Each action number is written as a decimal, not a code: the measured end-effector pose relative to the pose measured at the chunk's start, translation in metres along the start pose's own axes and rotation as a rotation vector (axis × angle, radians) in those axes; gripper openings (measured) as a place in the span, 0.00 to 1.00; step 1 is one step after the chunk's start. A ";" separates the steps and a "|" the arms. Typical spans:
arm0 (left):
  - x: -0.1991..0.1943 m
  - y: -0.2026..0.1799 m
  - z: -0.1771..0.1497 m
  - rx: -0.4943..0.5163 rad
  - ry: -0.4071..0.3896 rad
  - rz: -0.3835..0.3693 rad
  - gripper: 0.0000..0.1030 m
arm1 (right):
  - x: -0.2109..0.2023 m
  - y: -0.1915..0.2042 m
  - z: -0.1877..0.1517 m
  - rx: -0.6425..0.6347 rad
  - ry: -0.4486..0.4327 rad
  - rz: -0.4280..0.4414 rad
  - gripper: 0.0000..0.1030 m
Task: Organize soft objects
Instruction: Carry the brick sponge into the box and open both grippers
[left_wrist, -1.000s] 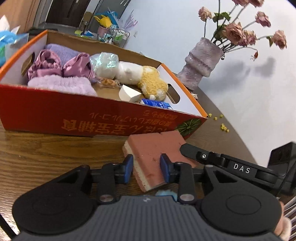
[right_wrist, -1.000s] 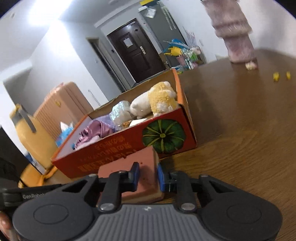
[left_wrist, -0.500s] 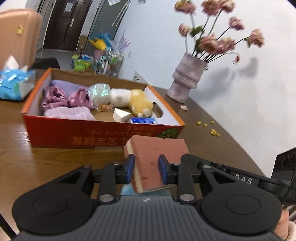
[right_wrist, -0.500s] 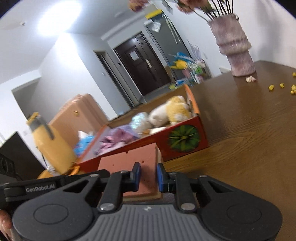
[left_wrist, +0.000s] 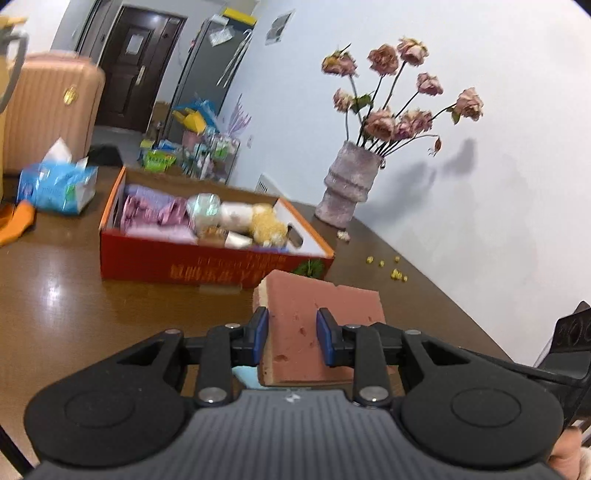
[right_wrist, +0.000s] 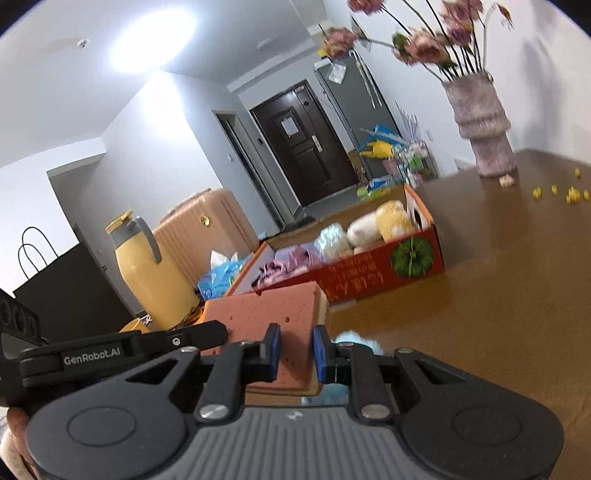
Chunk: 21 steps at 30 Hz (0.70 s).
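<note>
Both grippers, left (left_wrist: 291, 334) and right (right_wrist: 296, 349), pinch one sponge (left_wrist: 317, 317) by opposite edges, above the table (left_wrist: 74, 295), short of the box (left_wrist: 207, 266). Sponge looks light, squashy; edge grips suit it.

The right gripper (right_wrist: 295, 349) pinches a pink sponge (right_wrist: 273, 317) with a pale yellow underside between its blue pads, above the brown table (right_wrist: 498, 295). Left of the sponge, the left gripper (right_wrist: 122, 350) reaches in and touches the sponge's far edge. Beyond the sponge stands the red cardboard box (right_wrist: 369, 277), holding purple cloths (right_wrist: 284, 262) and plush toys (right_wrist: 376, 221). Behind the box, at the table's far edge, stands a vase of dried roses (right_wrist: 480, 122).
</note>
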<state>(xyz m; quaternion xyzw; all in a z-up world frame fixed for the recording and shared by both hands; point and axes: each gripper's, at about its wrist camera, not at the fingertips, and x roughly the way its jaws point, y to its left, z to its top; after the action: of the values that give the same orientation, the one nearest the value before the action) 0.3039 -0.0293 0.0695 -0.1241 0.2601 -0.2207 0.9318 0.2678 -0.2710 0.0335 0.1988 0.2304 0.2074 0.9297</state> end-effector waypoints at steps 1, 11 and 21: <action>0.003 -0.002 0.007 0.026 -0.005 -0.001 0.27 | 0.002 0.002 0.007 -0.020 -0.012 -0.010 0.18; 0.113 0.042 0.114 -0.067 0.000 -0.072 0.27 | 0.096 -0.005 0.122 -0.179 -0.050 -0.103 0.18; 0.204 0.134 0.083 -0.231 0.175 0.034 0.27 | 0.242 -0.034 0.118 -0.244 0.264 -0.162 0.18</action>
<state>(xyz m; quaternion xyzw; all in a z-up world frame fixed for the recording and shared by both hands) 0.5518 -0.0004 0.0048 -0.2065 0.3659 -0.1834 0.8887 0.5332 -0.2161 0.0303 0.0365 0.3390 0.1825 0.9222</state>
